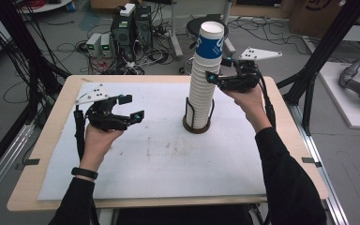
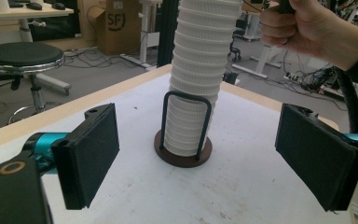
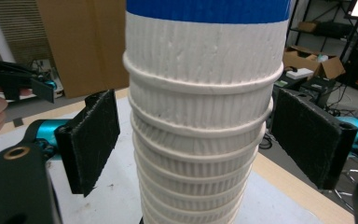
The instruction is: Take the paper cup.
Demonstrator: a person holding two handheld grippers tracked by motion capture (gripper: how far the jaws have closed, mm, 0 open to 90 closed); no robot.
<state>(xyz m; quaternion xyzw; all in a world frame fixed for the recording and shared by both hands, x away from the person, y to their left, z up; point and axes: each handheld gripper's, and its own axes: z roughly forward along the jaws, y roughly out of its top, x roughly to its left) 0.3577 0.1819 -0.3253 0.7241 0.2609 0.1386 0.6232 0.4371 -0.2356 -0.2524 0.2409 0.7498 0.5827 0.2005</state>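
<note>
The upright cup stack [image 3: 205, 130] was bracketed between the spread jaws of the right gripper [image 1: 221, 69]; the left gripper [image 1: 130, 107], also spread, was held well off.

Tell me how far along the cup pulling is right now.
Hardly begun. No cup has come off: the cup stack stands whole in its wire holder, and no loose cup lies on the table. In hand: the right gripper has its open jaws either side of the stack's upper cups, not yet closed. The left gripper waits open, apart. Left: grip and lift.
</note>
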